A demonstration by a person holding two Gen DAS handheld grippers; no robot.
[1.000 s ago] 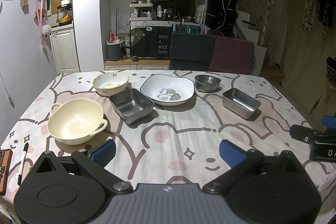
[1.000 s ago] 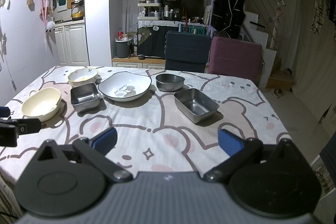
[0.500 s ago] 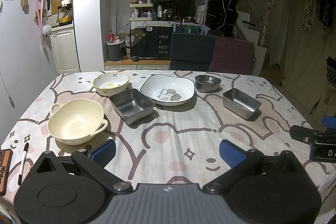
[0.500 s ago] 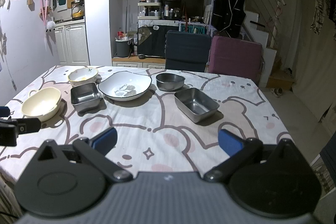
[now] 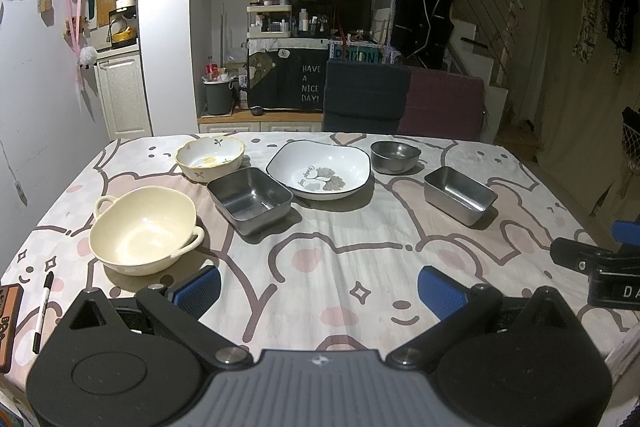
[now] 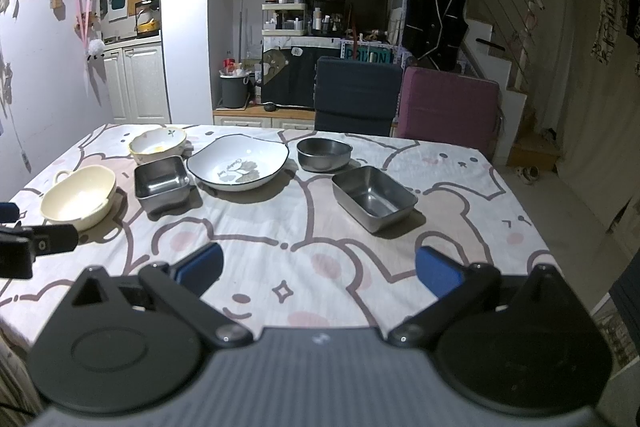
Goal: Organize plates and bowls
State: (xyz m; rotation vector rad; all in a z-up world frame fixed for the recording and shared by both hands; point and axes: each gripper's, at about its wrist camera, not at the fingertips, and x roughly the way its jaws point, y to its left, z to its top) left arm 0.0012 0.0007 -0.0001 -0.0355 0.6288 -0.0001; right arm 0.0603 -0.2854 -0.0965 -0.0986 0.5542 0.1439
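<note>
Both grippers hover low over a cartoon-print table [image 5: 320, 267], jaws spread wide and empty — left gripper [image 5: 319, 291], right gripper [image 6: 318, 269]. Across mid-frame sit six separate dishes: cream handled bowl [image 5: 144, 229], floral bowl [image 5: 210, 159], steel tray [image 5: 250, 199], white plate [image 5: 320, 175], round steel bowl [image 5: 395, 157], second steel tray [image 5: 460, 194].

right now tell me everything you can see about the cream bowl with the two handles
The cream bowl looks like glazed ceramic, round and deep, with a small loop handle on each of two opposite sides. It is empty and upright on the cartoon-print tablecloth, at the table's near left, apart from the square steel tray. Neither gripper touches it.
</note>
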